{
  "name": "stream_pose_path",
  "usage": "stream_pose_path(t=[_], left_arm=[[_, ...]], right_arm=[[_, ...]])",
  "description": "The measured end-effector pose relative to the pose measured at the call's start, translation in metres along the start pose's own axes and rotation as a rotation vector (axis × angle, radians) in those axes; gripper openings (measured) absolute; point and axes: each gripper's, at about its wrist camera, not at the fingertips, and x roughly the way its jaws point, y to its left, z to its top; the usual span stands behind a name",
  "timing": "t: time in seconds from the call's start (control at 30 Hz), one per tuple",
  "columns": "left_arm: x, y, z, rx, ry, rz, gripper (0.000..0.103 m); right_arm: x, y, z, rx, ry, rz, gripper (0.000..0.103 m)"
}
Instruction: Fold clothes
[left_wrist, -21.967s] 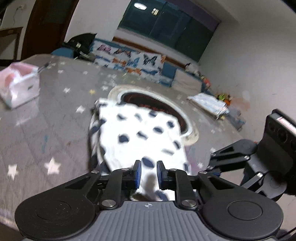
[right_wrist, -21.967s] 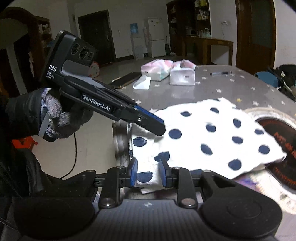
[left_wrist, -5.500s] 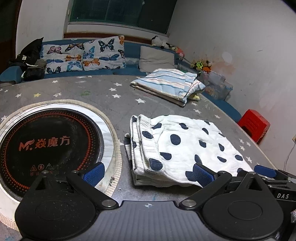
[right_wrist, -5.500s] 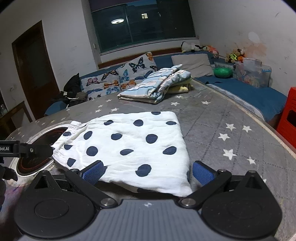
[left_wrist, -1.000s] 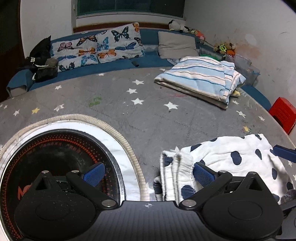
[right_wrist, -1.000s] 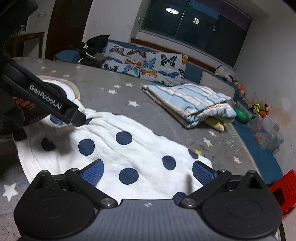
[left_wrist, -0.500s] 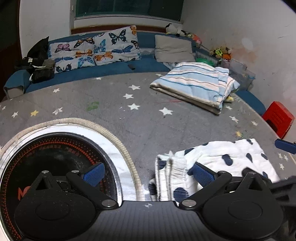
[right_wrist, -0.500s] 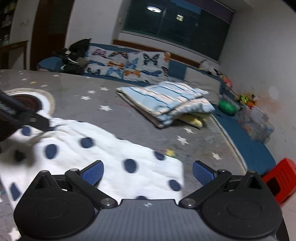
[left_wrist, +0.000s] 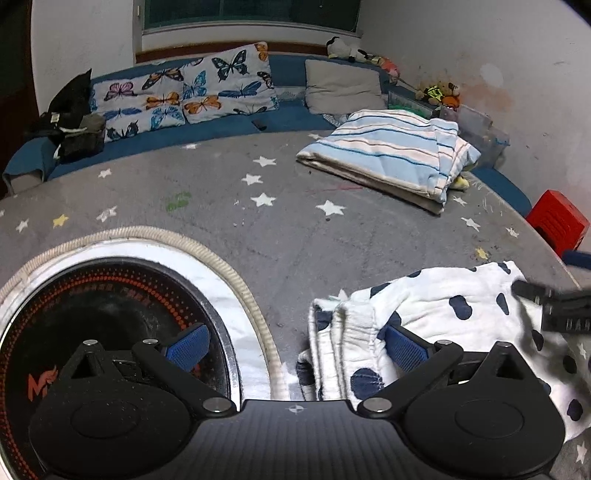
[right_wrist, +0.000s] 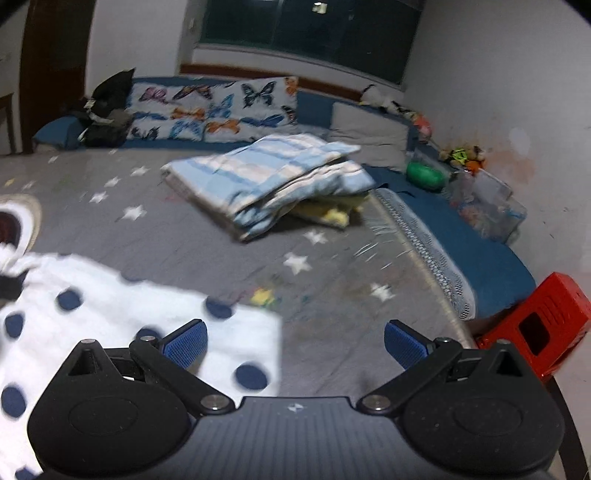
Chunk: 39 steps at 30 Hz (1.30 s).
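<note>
Grippers first: the left gripper (left_wrist: 295, 341) and the right gripper (right_wrist: 295, 341) both gape wide and hold nothing. Just past them, the folded spotty cloth (left_wrist: 436, 317) lies flat on the gray star table (left_wrist: 288, 229). Farther back sits a folded striped blanket (left_wrist: 388, 155).

Only a red "M" logo shows on the round black cooktop (left_wrist: 92, 317).

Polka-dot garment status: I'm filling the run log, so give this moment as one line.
polka-dot garment: folded, on star-print table | left hand-held gripper: open | right hand-held gripper: open | striped folded stack: apart
</note>
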Motion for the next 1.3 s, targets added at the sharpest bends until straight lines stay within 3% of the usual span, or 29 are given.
stream_pose_path(t=[0.17, 0.3, 0.53, 0.73, 0.93, 1.13, 1.3], left_arm=[[0.005, 0.002, -0.002, -0.014, 0.012, 0.001, 0.103], [0.002, 0.002, -0.003, -0.017, 0.008, -0.001, 0.103], [-0.018, -0.004, -0.012, 0.018, -0.026, -0.001, 0.103], [-0.032, -0.004, -0.026, 0.052, -0.044, 0.009, 0.103], [-0.025, -0.001, -0.031, 0.047, -0.022, 0.025, 0.103], [-0.037, -0.006, -0.037, 0.053, -0.031, 0.014, 0.103], [-0.046, -0.009, -0.044, 0.056, -0.033, -0.002, 0.103]], right_arm=[[0.024, -0.010, 0.001, 0.017, 0.064, 0.012, 0.103], [0.010, -0.019, -0.006, 0.034, 0.042, 0.028, 0.103], [-0.049, -0.016, -0.036, 0.005, 0.007, 0.083, 0.103], [-0.081, -0.013, -0.073, 0.036, 0.004, 0.061, 0.103], [-0.077, -0.028, -0.098, 0.153, 0.036, 0.054, 0.103], [-0.097, -0.028, -0.096, 0.198, -0.047, 0.055, 0.103], [-0.089, -0.016, -0.105, 0.187, 0.000, 0.074, 0.103]])
